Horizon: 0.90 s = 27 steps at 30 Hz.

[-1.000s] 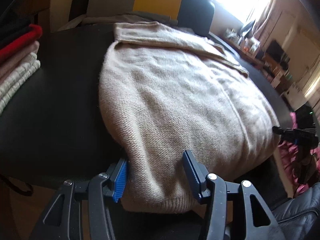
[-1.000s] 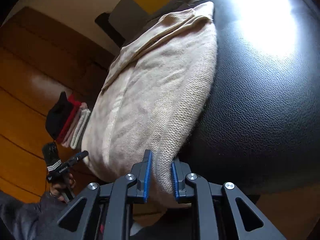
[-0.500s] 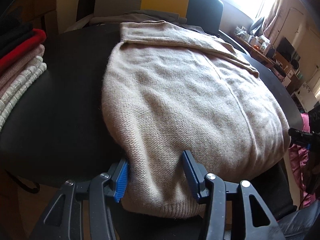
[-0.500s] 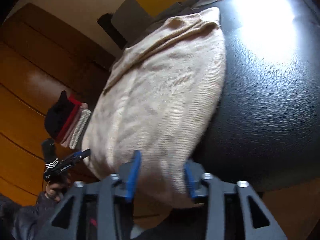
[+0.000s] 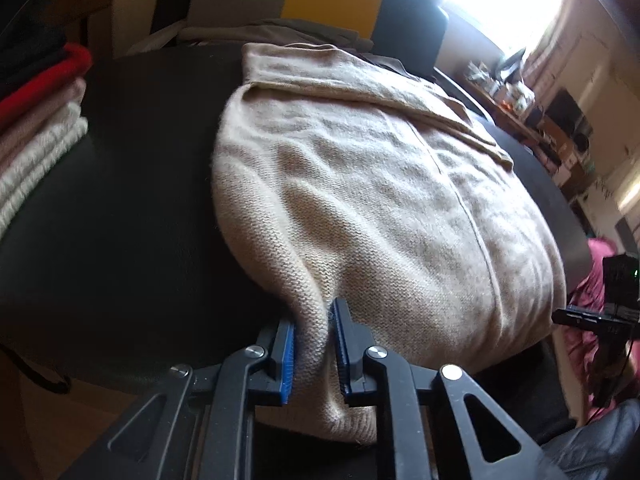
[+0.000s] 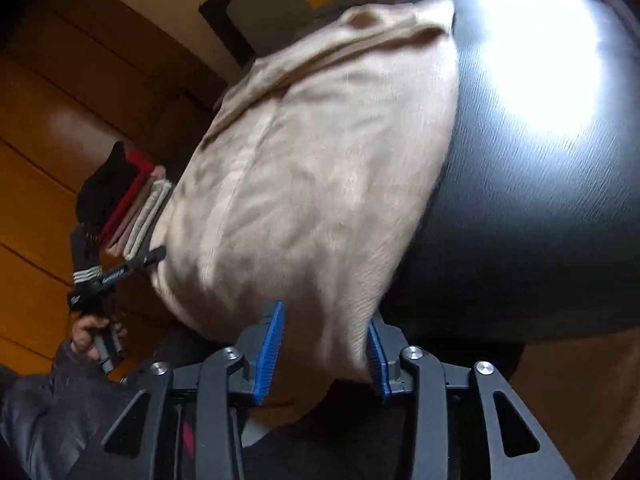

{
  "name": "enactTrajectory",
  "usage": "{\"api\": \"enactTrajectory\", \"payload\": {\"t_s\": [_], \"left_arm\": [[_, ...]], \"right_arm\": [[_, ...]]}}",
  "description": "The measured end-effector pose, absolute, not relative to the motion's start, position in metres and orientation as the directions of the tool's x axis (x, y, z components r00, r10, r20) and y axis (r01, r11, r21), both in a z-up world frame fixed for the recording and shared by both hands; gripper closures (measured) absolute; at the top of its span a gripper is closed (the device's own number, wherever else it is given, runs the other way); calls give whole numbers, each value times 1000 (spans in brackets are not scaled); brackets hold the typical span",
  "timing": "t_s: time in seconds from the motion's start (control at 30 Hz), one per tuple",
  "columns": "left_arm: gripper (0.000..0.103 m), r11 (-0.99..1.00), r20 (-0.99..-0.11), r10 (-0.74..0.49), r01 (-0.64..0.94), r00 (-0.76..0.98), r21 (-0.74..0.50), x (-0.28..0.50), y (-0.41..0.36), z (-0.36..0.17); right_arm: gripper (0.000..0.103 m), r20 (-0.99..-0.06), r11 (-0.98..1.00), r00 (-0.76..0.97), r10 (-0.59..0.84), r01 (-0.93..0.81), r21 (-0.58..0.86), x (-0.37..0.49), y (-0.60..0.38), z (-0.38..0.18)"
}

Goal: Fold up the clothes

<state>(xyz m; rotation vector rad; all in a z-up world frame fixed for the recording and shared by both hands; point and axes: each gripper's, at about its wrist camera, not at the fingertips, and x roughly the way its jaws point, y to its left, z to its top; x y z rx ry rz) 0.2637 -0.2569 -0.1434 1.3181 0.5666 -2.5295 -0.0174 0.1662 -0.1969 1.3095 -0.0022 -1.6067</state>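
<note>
Pinching beige sweater (image 5: pixel 360 208) — left claw (image 5: pixel 314 344)

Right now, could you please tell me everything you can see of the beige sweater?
The beige sweater is a soft fine knit with a ribbed hem, lying flat on the black table, its sleeve folded across the far end. A seam runs lengthwise down it. The near hem hangs over the table's edge. The left gripper is shut on a pinch of the near left corner; the right gripper is open, its blue pads either side of the near right corner. A stack of folded clothes sits apart, to its left.
</note>
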Motion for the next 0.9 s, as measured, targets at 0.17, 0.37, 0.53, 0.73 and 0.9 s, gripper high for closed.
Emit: {"api": "enactTrajectory", "payload": {"t_s": [0.17, 0.37, 0.53, 0.73, 0.9], "left_arm": [[92, -878, -796, 99, 324, -597, -352, 268, -264, -140], [92, -826, -695, 273, 207, -665, -524, 271, -282, -125], [93, -749, -544, 381, 95, -748, -655, 258, -300, -99], [94, -691, -406, 404, 17, -819, -722, 189, -343, -71], [94, -652, -428, 334, 122, -839, -748, 98, -395, -92]], "right_arm": [[96, -732, -485, 132, -668, 669, 563, -18, 165, -206], [95, -597, -392, 201, -777, 588, 708, -32, 162, -195], [95, -439, -295, 228, -869, 474, 830, -54, 146, -187], [95, -312, -200, 186, -932, 455, 868, -101, 108, -157], [94, -346, -268, 79, -935, 480, 835, -176, 53, -146]]}}
